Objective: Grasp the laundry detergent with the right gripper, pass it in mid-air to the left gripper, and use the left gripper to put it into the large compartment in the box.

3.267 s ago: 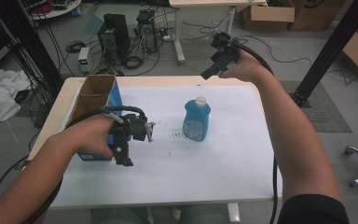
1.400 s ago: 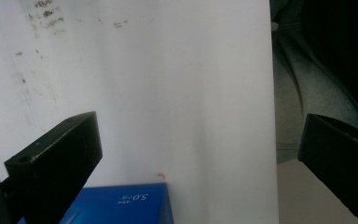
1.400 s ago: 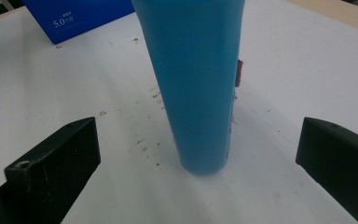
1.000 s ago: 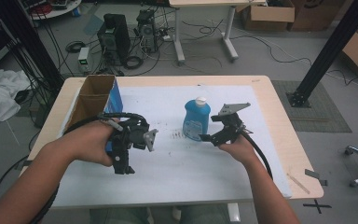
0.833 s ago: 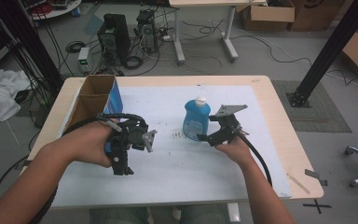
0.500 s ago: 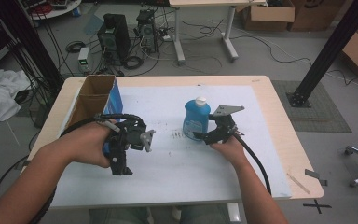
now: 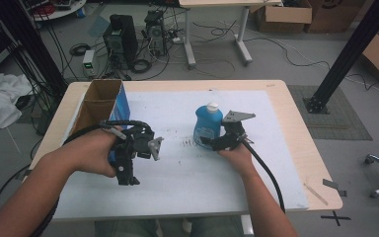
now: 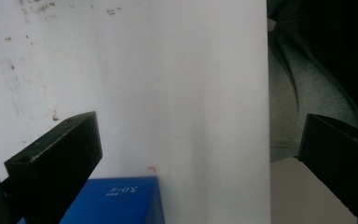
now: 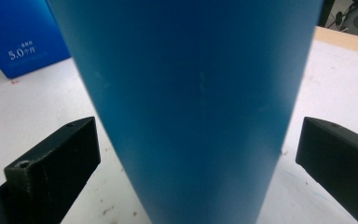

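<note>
A blue bottle with a white cap stands upright in the middle of the white table sheet. My right gripper is open at the bottle's base, on its near side. In the right gripper view the bottle stands between the spread jaws of the right gripper without touching them. My left gripper is held above the sheet beside an open blue box. In the left gripper view the left gripper is open with nothing between its jaws, and a corner of the blue box lies below them.
The blue box stands left of the bottle, near the table's left edge. Computers and cables lie on the floor beyond the table. A black post rises at the right, and a small grey scrap lies near the table's right corner.
My right gripper came down from high over the far edge and closed in on the bottle's base. The left gripper stayed almost in place beside the box.
</note>
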`<state>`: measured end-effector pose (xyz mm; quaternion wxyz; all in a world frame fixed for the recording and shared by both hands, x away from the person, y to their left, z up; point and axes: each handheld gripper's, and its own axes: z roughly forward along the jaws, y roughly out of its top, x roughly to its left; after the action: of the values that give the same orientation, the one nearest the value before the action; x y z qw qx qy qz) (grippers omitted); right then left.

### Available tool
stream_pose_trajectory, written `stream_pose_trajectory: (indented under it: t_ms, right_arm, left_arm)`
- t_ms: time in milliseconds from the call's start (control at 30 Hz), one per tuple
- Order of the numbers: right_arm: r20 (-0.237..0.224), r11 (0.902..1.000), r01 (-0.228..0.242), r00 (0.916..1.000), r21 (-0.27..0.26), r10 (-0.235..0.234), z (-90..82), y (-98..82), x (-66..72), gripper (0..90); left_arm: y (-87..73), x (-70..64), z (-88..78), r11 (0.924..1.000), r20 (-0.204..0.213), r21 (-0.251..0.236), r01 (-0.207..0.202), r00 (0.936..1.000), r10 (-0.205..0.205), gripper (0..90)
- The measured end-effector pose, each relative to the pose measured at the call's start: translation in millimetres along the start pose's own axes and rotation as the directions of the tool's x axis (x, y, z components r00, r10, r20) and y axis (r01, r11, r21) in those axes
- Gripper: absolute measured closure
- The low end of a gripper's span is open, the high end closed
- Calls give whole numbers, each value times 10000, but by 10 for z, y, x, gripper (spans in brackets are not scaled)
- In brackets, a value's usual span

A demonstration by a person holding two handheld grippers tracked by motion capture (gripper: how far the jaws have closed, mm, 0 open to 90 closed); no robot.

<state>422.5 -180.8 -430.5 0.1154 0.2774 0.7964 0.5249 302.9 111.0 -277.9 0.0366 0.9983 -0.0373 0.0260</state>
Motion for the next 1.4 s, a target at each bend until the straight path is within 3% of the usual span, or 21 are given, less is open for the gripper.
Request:
stream_pose_trajectory:
  t_ms: [367, 433, 767, 1400]
  right_arm:
    - [130, 9994, -169, 9998, -310, 174, 41, -14, 5, 3]
    - [35, 9988, -303, 9995, -380, 305, 44, -14, 0, 16]
    - [107, 9989, -121, 9999, -455, 126, 43, -10, 22, 133]
    - [62, 9982, -78, 9999, -590, 82, 10, -18, 20, 245]
  left_arm:
    - [-26, 4, 7, 10000, 16, 58, 61, 10000, -61, 1]
    - [-32, 4, 9, 9999, 17, 55, 87, 10000, -87, 1]
    - [-16, 6, 10, 10000, 24, 66, 51, 10000, -51, 1]
    - [0, 24, 28, 9999, 38, 152, 38, 10000, -38, 1]
